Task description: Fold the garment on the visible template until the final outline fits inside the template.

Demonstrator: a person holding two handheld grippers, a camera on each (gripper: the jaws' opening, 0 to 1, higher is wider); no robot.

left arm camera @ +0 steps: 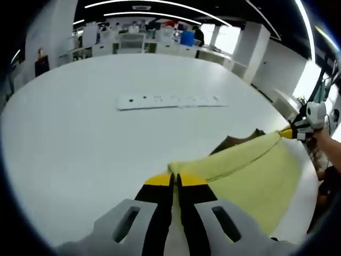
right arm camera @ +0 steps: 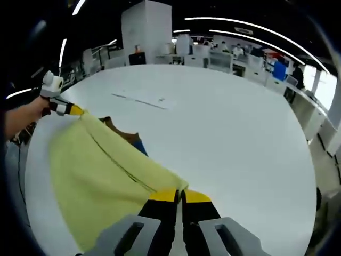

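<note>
Both tongs, the left gripper [left arm camera: 175,180] and the right gripper [right arm camera: 179,195], are pinching opposite ends of the yellow garment [left arm camera: 250,176], holding it stretched above the white table [left arm camera: 106,138]. A brown template [left arm camera: 237,142] lies under the cloth.

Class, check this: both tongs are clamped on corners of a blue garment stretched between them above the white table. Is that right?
Not quite: the garment is yellow, not blue, as the right gripper view shows. The rest holds: the left tongs and right tongs are each shut on a corner, with the cloth stretched between them above the white table.
</note>
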